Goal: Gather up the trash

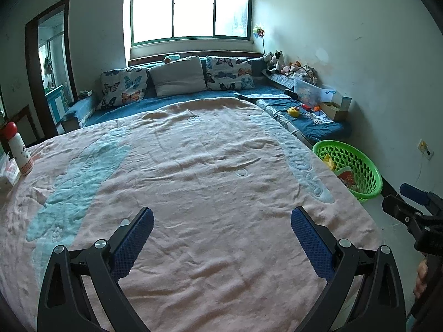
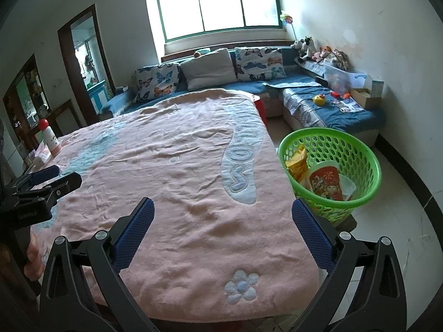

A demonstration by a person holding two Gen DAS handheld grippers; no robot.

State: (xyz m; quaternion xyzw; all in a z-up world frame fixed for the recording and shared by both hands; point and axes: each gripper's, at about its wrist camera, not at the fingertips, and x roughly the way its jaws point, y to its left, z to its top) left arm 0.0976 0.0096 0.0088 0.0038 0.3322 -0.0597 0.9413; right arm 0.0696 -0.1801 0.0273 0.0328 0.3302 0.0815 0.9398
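A green perforated basket (image 2: 357, 152) stands on the floor at the right of the table, also in the left wrist view (image 1: 362, 166). It holds a yellow wrapper (image 2: 297, 163), a red printed cup (image 2: 325, 184) and a clear cup (image 2: 347, 186). My left gripper (image 1: 221, 246) is open and empty above the pink blanket (image 1: 193, 166). My right gripper (image 2: 223, 243) is open and empty above the blanket's (image 2: 180, 179) near right part, left of the basket. Each gripper shows at the edge of the other's view: the right one (image 1: 409, 207), the left one (image 2: 44, 182).
A white bottle with a red cap (image 1: 18, 149) stands at the blanket's left edge beside small packs (image 1: 8, 171). A blue corner sofa (image 2: 332, 110) with cushions, toys and a box lines the back and right walls. White tiled floor (image 2: 401, 235) lies right of the table.
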